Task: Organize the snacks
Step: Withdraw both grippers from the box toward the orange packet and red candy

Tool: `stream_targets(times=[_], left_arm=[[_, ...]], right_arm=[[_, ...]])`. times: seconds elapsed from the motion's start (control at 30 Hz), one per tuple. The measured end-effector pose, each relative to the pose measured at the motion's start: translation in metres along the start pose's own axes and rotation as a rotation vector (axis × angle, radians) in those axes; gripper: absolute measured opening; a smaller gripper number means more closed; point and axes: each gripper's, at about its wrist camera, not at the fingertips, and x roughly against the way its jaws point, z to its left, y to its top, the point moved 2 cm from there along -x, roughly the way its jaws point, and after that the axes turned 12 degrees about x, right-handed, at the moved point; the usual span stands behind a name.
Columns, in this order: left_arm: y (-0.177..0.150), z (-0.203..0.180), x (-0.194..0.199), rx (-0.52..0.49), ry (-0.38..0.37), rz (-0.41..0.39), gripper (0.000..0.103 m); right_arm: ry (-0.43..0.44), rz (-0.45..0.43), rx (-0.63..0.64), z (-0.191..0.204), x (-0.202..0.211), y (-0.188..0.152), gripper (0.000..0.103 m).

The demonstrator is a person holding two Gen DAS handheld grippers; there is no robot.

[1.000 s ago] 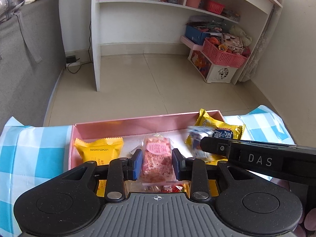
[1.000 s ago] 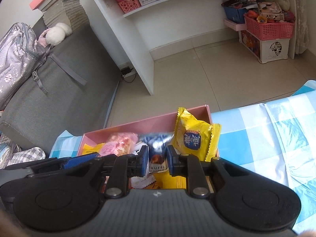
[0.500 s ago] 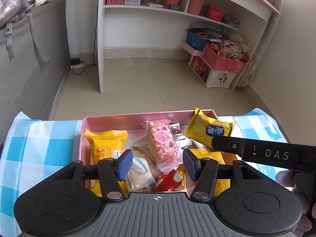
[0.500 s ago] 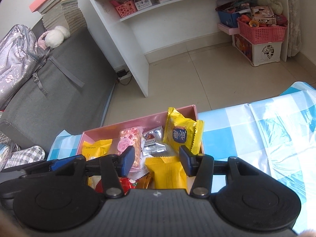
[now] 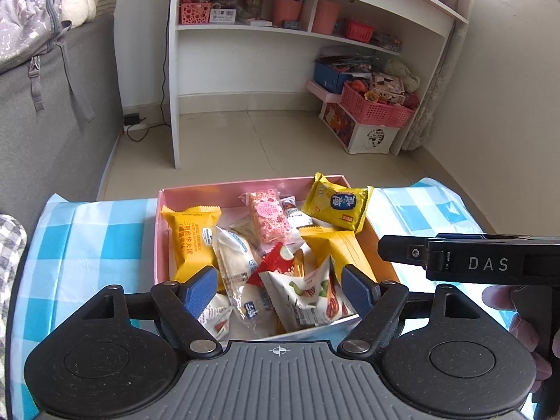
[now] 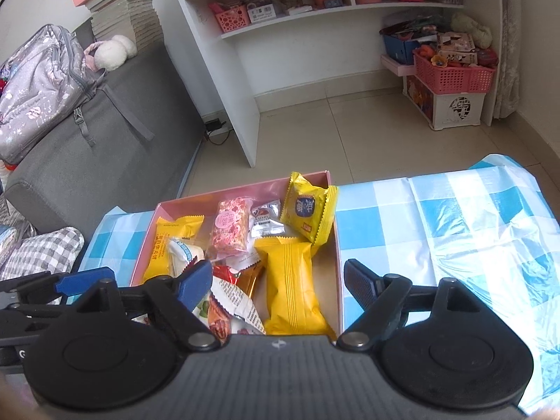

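Pink box (image 5: 224,190), shallow card tray with low walls, standing on the counter (image 5: 87,238) under a blue-and-white checked plastic cover, glossy and creased; holds the whole visible stock of snacks, loosely heaped and overlapping. Contents: pink puffed-rice bar (image 5: 268,217) in clear film, lying flat near the far wall, rigid and brittle by the look of it, best pinched across its short width at mid-length; yellow cake packet (image 5: 191,241) at the left wall, pillow-shaped, printed face up; yellow packet with blue seal (image 5: 336,206) propped tilted against the far right corner, its top edge above the rim; plain yellow pillow pack (image 6: 294,287) along the right wall, ribbed end seals; small silver sachet (image 6: 264,218) between bar and sealed packet; white bun wrapper (image 5: 235,262), soft, likely to squash; red sachet (image 5: 276,262) and a white nut packet (image 5: 304,297) nearest the cameras. Handling judgement: all items light, air-filled and slick; film will slide or crumple under a hard squeeze; crimped serrated ends or the body's narrow axis give the surest purchase; contents crushable, so light pressure is advised. Left tongs (image 5: 280,288) spread wide and empty, above the near end of the box. Right tongs (image 6: 278,283) likewise parted, nothing between them, over the near right part of the box. Gripper bodies matte black plastic; pads blue, ridged.
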Motion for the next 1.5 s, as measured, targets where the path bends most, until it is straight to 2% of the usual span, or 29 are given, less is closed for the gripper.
stream_targets(times=[0.1,0.43,0.73,1.2,1.37,1.5], left_arm=[[-0.009,-0.003,0.015,-0.013,0.000,-0.011,0.086],[-0.050,-0.003,0.042,-0.066,0.013,0.001,0.091],[-0.083,0.006,0.052,-0.040,0.009,0.013,0.094],[-0.120,0.041,0.037,0.043,0.036,0.027,0.096],[-0.126,0.039,0.023,0.009,0.067,0.005,0.096],[-0.130,0.032,0.005,-0.018,0.046,0.009,0.096]], right_arm=[[-0.002,-0.006,-0.004,0.001,0.010,-0.007,0.087],[-0.038,0.003,0.038,0.006,0.031,-0.032,0.093],[-0.047,0.012,0.076,0.013,0.038,-0.057,0.097],[-0.053,0.053,0.049,0.010,0.022,-0.102,0.100],[-0.095,0.087,0.055,0.006,0.009,-0.114,0.100],[-0.130,0.082,0.091,0.007,0.007,-0.115,0.100]])
